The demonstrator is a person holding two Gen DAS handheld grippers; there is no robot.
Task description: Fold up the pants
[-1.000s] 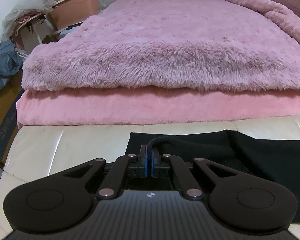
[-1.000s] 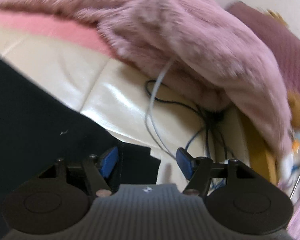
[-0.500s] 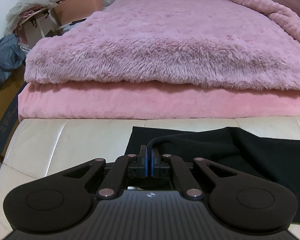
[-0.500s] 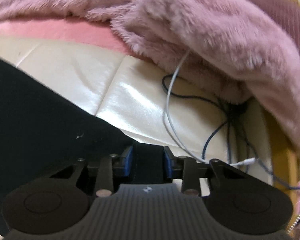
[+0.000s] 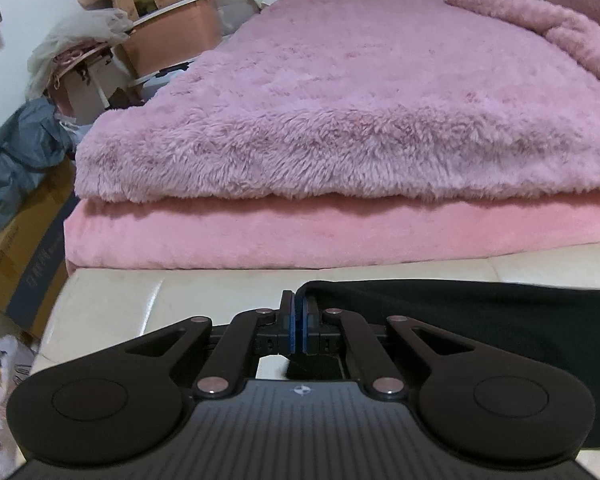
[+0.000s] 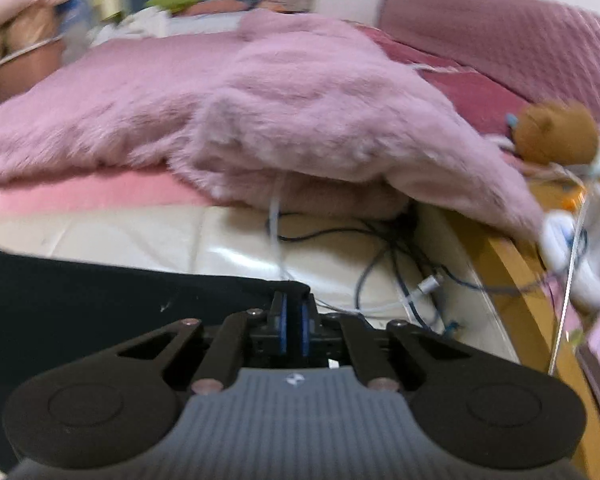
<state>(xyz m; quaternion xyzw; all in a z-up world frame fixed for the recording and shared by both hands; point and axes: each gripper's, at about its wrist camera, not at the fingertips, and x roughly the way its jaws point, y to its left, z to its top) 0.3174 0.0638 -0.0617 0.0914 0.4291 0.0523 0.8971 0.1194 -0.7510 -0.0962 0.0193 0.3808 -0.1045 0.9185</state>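
- Cream padded leather bench (image 5: 112, 304) runs along the foot of a bed covered by a fluffy mauve-pink blanket (image 5: 360, 100) over a smooth pink bedspread (image 5: 260, 236).
- Black knit pants (image 5: 480, 320) lie along the near edge of the bench; their near part is hidden behind both gripper bodies, and the frame edges cut them off.
- Left gripper (image 5: 296, 320): blue pads pressed together, pinching the left end of the pants' far edge, which rises in a small peak at the fingertips.
- Right gripper (image 6: 293, 322): blue pads closed on the right end of the same black pants (image 6: 100, 300); the cloth fills the narrow gap between them.
- Tangled dark and white cables (image 6: 380, 264) lie at the bench's right end, partly hidden under the blanket's overhang.
- Right wrist view is motion-blurred; a brown plush toy (image 6: 556, 132) at the right edge is hard to make out.
- Clutter beside the bed's left edge, including a cardboard box (image 5: 20, 248), is only partly in view.
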